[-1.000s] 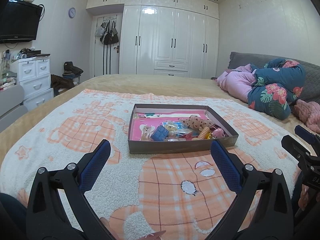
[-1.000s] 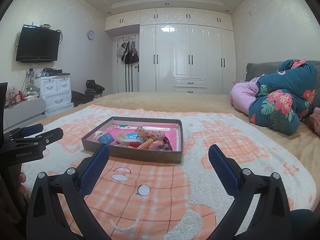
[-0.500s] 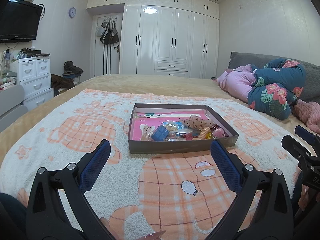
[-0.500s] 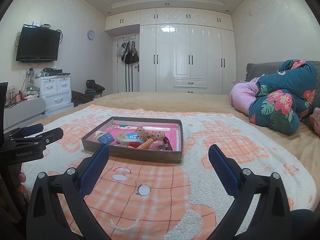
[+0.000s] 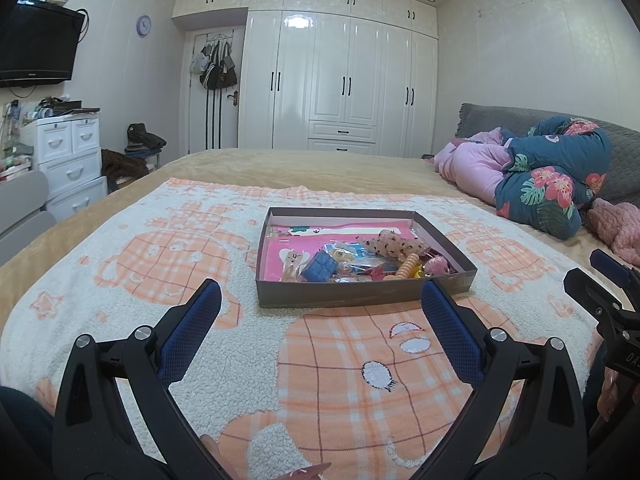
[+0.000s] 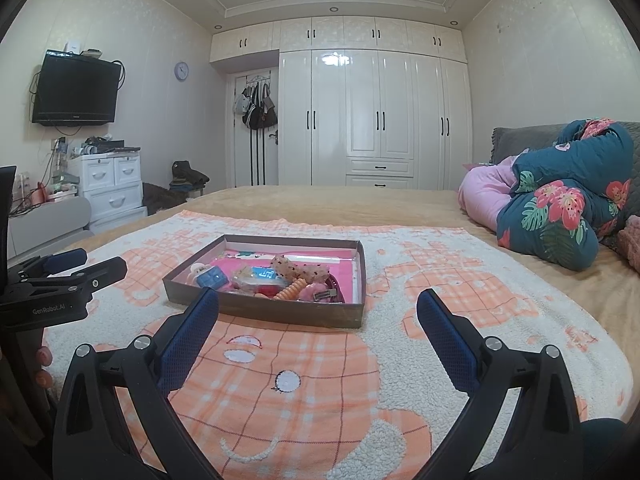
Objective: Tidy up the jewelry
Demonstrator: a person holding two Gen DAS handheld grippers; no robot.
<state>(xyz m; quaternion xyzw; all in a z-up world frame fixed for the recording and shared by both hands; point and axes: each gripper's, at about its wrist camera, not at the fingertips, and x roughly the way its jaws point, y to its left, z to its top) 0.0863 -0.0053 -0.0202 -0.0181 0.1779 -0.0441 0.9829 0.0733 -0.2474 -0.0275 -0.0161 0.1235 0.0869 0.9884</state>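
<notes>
Both my grippers, left [image 5: 320, 300] and right [image 6: 318, 306], hover with fingers spread wide and empty above the blanket [image 5: 160, 280]; the jewelry box [image 5: 360, 296] lies just ahead.

Blanket [image 5: 168, 248], peach-and-white check, spread on bed [image 5: 304, 168] beneath left gripper [image 5: 320, 304]. Wardrobe [image 5: 344, 84] far ahead. TV [image 5: 36, 52], clock [image 5: 143, 25], drawers [image 5: 68, 160] ahead-left. Floral quilt [image 5: 560, 176], pink bedding [image 5: 472, 168] ahead-right. Bags [image 5: 216, 68] on door.
</notes>
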